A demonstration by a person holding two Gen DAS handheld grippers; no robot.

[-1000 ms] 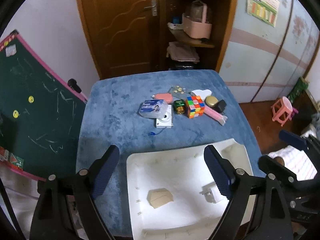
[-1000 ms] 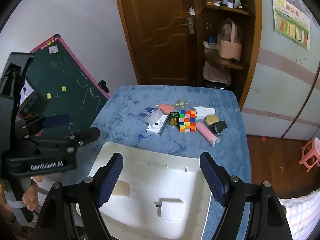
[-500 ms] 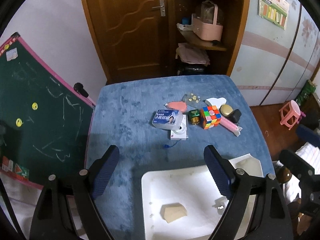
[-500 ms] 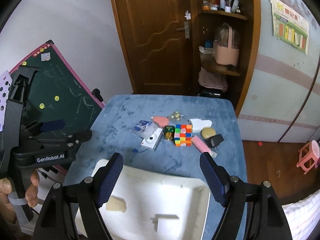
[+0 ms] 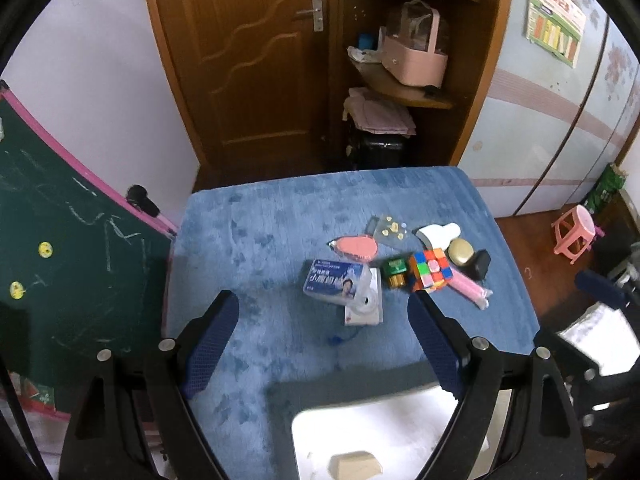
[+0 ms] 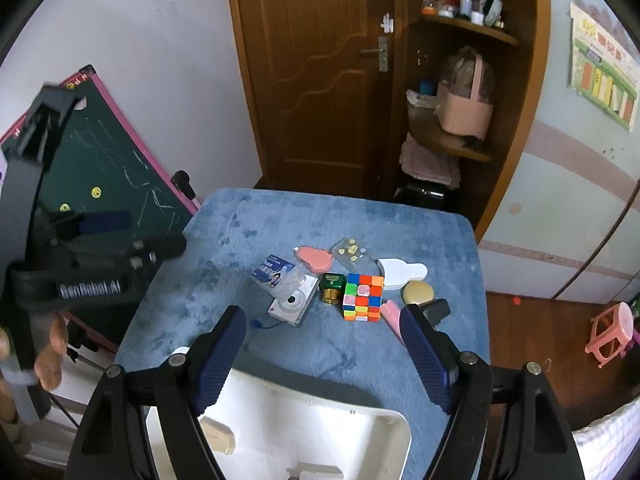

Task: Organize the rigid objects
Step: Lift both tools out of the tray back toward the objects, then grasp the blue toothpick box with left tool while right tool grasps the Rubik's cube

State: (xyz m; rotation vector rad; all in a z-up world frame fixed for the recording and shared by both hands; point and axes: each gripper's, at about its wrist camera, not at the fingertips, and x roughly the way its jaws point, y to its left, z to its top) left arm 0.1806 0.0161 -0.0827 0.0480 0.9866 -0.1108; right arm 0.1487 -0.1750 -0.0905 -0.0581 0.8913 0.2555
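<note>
Two-thirds of blue table [image 5: 256, 232] lies bare.

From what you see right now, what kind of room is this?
Probably a room in a home with a child: a wooden door, a green chalkboard, and a small pink stool on the floor.

Both the left gripper [image 5: 324, 344] and the right gripper [image 6: 322, 354] have drawn back from the white tray [image 6: 320, 440], away from the cube [image 6: 363, 297].
</note>
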